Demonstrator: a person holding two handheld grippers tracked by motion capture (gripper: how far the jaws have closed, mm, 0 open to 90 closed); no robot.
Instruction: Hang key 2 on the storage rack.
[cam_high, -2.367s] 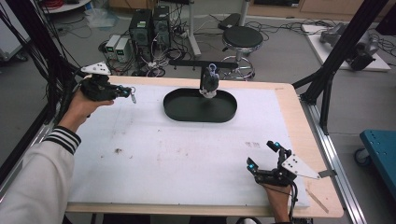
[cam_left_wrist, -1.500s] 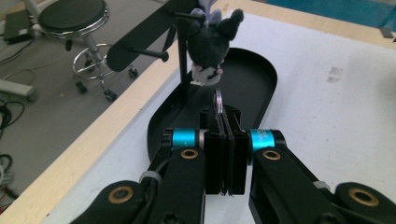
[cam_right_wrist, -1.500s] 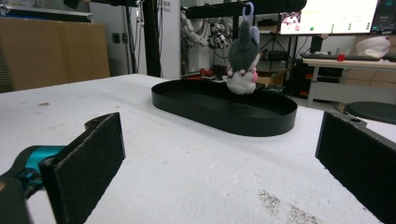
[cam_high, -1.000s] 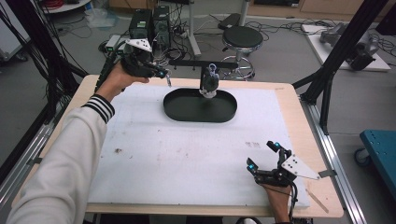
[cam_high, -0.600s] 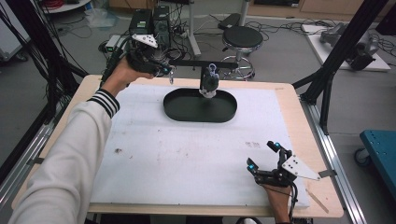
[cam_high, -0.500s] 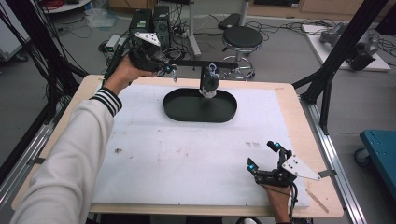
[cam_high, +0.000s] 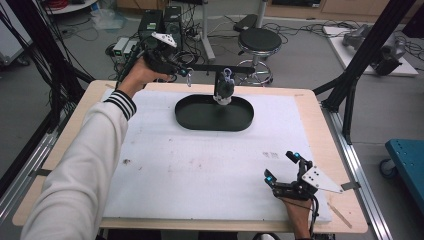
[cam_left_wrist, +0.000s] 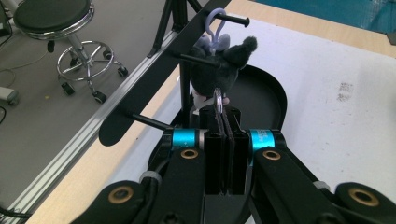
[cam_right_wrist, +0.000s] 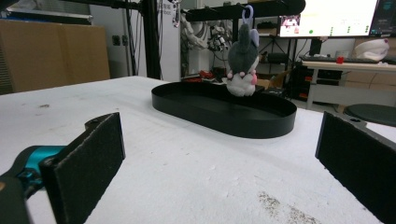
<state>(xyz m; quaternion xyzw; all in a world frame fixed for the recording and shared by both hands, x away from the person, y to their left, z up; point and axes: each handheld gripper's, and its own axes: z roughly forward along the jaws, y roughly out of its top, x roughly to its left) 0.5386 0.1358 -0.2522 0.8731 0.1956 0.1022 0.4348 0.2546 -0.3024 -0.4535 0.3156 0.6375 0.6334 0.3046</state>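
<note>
The left gripper sits in the upper left of the high view, right by the end of the black rack, and its fingers are pinched fully shut on a thin metal ring that pokes up between the pads in the left gripper view. Looks like the ring is meant to go onto one of the rack's pegs, which would explain why it's held upright at peg height. A grey plush keychain already hangs by its lilac hook from the rack, dangling over the black oval tray near the top middle of the frame, probably so anything that slips drops into the tray. The right gripper rests on the white tabletop at lower right, fingers wide open and holding nothing, apparently just parked out of the way.
</note>
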